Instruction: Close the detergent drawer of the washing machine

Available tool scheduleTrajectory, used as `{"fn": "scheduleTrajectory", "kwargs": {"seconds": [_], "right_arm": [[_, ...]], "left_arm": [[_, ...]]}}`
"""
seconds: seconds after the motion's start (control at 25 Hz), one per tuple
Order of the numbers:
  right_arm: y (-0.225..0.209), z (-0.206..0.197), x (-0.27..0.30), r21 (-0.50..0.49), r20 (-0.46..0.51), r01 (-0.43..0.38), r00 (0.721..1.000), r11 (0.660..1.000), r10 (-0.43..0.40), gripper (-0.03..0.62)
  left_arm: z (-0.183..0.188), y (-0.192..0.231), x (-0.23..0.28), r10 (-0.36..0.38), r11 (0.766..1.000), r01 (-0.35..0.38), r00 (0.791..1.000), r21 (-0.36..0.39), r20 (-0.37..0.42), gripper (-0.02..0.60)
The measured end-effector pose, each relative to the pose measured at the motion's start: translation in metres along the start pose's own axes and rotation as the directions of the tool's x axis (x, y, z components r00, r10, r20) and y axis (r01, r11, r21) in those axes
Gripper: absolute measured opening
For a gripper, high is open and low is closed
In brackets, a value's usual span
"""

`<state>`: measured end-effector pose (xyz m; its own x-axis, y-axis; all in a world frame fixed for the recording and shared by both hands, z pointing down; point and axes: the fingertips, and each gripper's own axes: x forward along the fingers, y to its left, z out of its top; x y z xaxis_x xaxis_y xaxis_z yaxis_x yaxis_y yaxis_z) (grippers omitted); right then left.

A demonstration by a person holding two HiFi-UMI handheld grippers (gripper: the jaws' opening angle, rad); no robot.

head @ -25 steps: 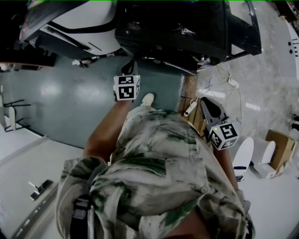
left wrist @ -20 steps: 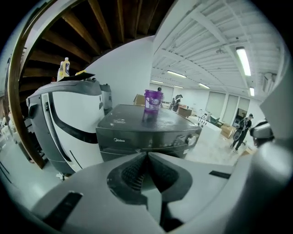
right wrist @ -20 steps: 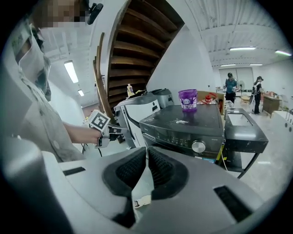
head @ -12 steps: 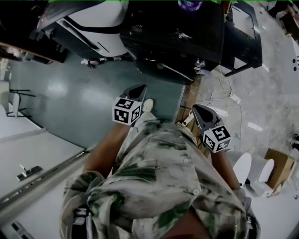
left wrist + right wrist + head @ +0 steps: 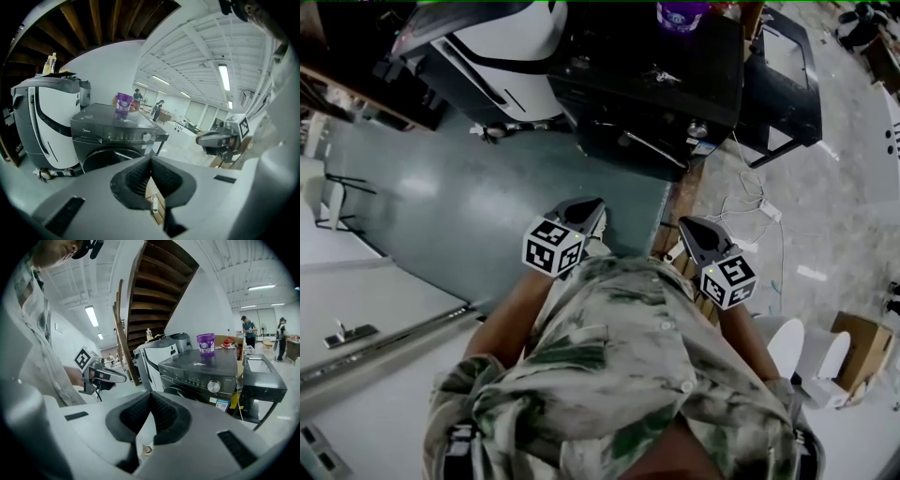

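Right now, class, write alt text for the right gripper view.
A dark washer stands ahead, a purple tub on top. The right gripper is shut and empty; the left gripper shows at the left.

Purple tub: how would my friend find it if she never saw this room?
Look for the dark washing machine with a round silver knob, beside the taller white machine. The purple tub stands on the washing machine's flat top, near the back. It is the only purple thing there.
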<state>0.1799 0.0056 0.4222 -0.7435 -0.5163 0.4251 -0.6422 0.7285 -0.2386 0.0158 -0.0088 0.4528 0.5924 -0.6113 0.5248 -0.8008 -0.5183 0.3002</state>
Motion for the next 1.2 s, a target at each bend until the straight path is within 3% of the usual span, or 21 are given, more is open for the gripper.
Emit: {"fn": "scheduleTrajectory", "kwargs": {"seconds": [0.68, 1.2], "right_arm": [[0.043, -0.020, -0.019, -0.037, -0.005, -0.033, 0.999, 0.999, 0.032, 0.021], [0.049, -0.023, -0.023, -0.050, -0.001, -0.028, 1.000, 0.998, 0.028, 0.021]], "left_arm": [[-0.031, -0.041, -0.036, -0.023, 1.000, 0.023, 1.000, -0.005, 0.019, 0.023], [-0.039, -0.048, -0.034, -0.043, 0.999, 0.043, 0.999, -0.005, 0.009, 0.023]]}}
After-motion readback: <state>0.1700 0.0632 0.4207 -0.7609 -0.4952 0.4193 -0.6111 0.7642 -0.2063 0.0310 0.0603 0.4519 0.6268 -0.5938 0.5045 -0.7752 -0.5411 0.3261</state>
